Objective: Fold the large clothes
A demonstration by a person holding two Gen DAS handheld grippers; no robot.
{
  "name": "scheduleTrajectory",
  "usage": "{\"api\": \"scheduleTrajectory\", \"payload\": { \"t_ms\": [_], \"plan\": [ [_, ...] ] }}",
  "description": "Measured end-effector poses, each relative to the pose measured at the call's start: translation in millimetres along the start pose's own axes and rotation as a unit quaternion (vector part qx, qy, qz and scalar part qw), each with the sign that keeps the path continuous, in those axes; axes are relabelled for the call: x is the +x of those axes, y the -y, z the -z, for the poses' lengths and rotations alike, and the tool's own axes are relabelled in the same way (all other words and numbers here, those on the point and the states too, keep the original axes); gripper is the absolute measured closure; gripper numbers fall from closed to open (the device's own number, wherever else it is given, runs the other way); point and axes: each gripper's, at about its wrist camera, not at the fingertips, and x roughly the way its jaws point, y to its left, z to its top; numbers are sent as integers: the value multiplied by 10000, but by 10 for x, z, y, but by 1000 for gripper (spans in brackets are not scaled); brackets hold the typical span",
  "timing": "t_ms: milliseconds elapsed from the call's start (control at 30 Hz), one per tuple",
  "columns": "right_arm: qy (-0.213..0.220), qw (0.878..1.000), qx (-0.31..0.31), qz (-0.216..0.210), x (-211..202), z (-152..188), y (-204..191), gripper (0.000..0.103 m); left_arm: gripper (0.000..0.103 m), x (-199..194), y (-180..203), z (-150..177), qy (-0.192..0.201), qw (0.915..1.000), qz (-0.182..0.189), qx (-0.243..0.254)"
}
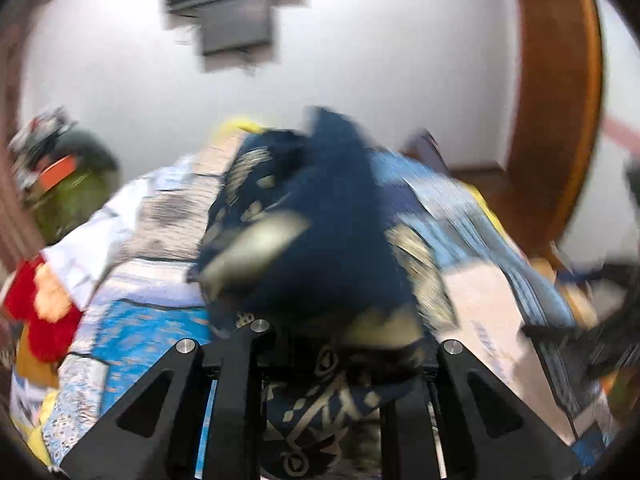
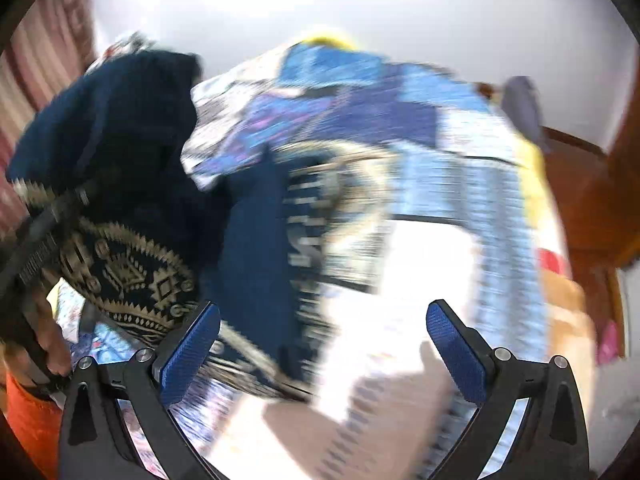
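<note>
- While both views are smeared by blur, the left gripper [image 1: 336,360] shows its black fingers [image 1: 240,364] drawn close, pinching the dark navy garment with a cream geometric border [image 1: 320,216].
- That garment bunches up from the fingers and hangs over the bed covered by a blue and white patchwork bedspread [image 1: 160,280].
- Seen from the right wrist, the right gripper [image 2: 324,356] has its blue-padded fingers [image 2: 192,356] spread wide, with nothing pressed between them.
- A fold of the navy cloth lies on the bedspread just ahead of its left pad.
- At that view's left edge, a hand [image 2: 48,344] holds the other gripper, cloth draped from it.
- A white wall [image 1: 380,60] stands behind the bed.
</note>
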Motion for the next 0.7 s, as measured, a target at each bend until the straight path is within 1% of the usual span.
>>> {"api": "scheduleTrajectory", "payload": {
  "t_ms": [67,100,133,167,200,233,267,300,333,367,400,467,567,600,700],
  "plan": [
    [91,9997,204,102,-197,61,227,1,85,156,265,123,-364,9987,205,304],
    [130,9993,322,141,-304,111,345,1,83,281,400,236,-681,9960,315,494],
    [152,9990,395,156,-385,153,414,1,81,373,476,324,-889,9937,314,599],
    [169,9986,466,164,-457,183,495,1,80,452,547,407,-1056,9914,222,736],
    [183,9983,526,167,-530,241,554,1,77,488,606,492,-1144,9891,80,923],
    [187,9982,547,160,-561,268,576,1,68,490,656,561,-1167,9865,-38,1147],
    [187,9982,546,137,-599,306,592,1,62,446,685,603,-1171,9845,5,1308],
    [189,9984,524,116,-630,341,585,1,43,390,703,623,-1196,9834,165,1357],
    [193,9986,485,100,-654,368,559,1,25,294,694,633,-1277,9815,529,1326],
    [195,9988,448,85,-672,398,552,1,20,226,679,628,-1294,9804,747,1283],
    [199,9991,381,61,-690,428,524,1,18,137,657,630,-1266,9799,861,1277],
    [216,9993,289,5,-733,457,463,1,18,-30,619,642,-1227,9805,886,1251],
    [259,9993,221,-141,-717,420,298,1,18,-271,369,604,-1160,9838,996,933],
    [279,9992,206,-218,-711,398,241,0,18,-325,330,594,-1135,9848,988,865],
    [296,9985,101,-439,-659,304,15,0,10,-524,22,550,-1027,9900,791,563]
  ]
}}
